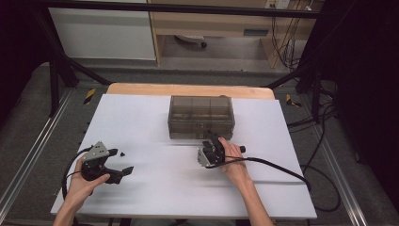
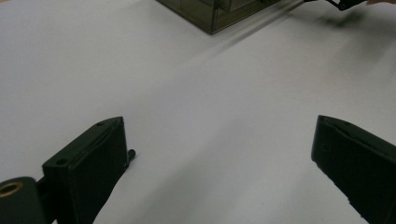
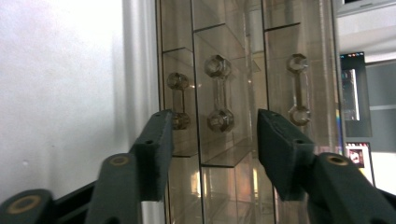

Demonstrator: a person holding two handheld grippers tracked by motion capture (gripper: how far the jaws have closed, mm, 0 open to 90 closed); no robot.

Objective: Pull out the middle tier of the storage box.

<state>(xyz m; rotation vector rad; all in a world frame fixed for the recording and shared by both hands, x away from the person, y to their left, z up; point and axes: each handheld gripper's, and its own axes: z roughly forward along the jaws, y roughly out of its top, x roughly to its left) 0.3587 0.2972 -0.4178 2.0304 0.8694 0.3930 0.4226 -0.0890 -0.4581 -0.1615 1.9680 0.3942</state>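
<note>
Drawer box: middle handle lined up, not yet gripped

Drawer box [image 1: 201, 117] is seen at the far middle of the bench [image 1: 141, 117]. Right gripper [image 3: 212, 133], fingers half spread, is placed around the middle handle [image 3: 218, 93], unpinched. Centring before closing, then a straight pull, is advised. Left gripper [image 2: 219, 158] is held aside, fingers spread, holding nothing.

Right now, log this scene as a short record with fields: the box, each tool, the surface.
box: smoky clear drawer box at the far middle of the table, three drawers with clear handles
middle handle: lines up with the gap between the right tool's jaws, not gripped
right tool: at the box front, jaws apart
left tool: near the left edge, jaws wide, nothing between them
surface: white table
</note>
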